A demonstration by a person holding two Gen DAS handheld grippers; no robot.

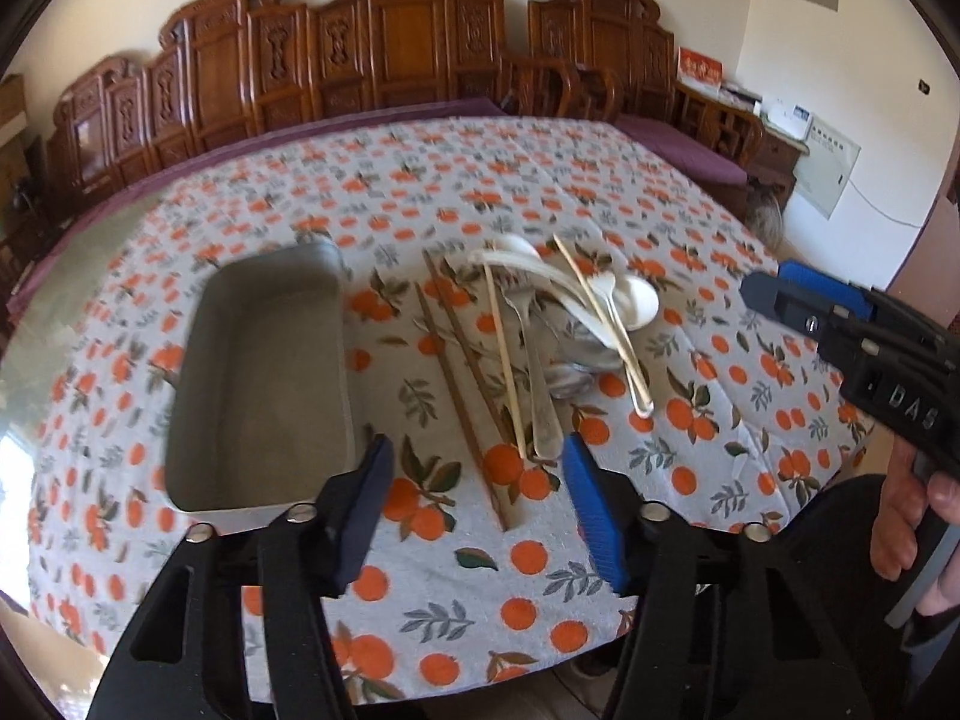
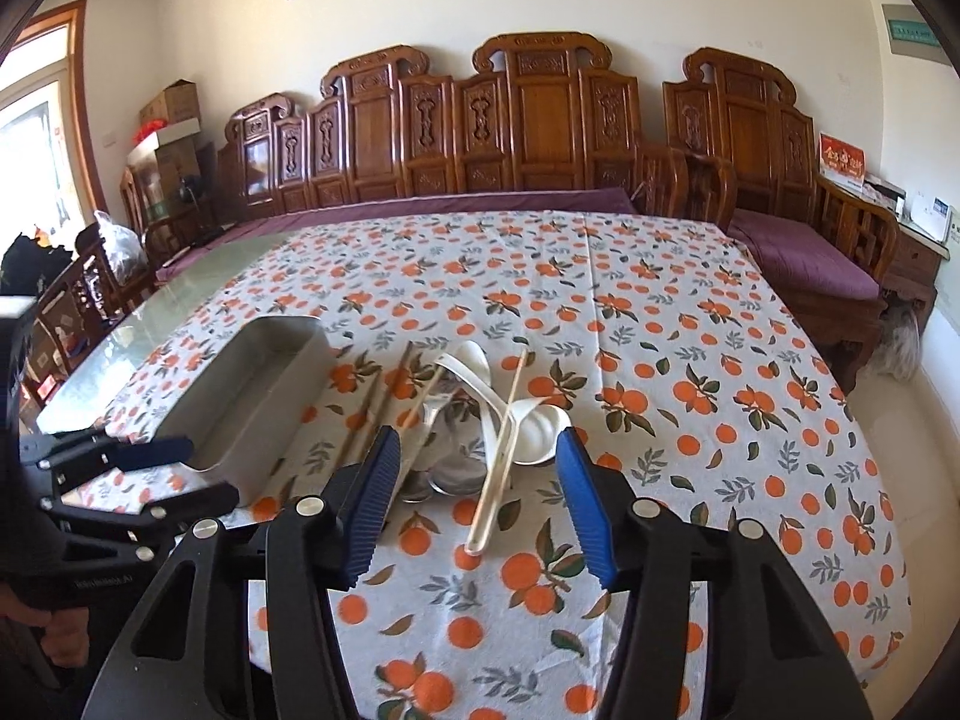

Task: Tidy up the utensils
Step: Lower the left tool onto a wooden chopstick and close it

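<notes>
Beyond both half-open, empty hand-held grippers (image 1: 477,504) (image 2: 477,501), utensil pile (image 1: 540,324), metal tray (image 1: 264,384) left.

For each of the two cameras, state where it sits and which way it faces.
Left wrist view: on the left claw, angled down at the metal tray and chopsticks; the right claw and a hand show at right.
Right wrist view: on the right claw, angled down at the utensil pile; the left claw shows at left.
Shared: tray, pile, orange-print tablecloth, carved wooden bench. Both claws open, empty.
</notes>
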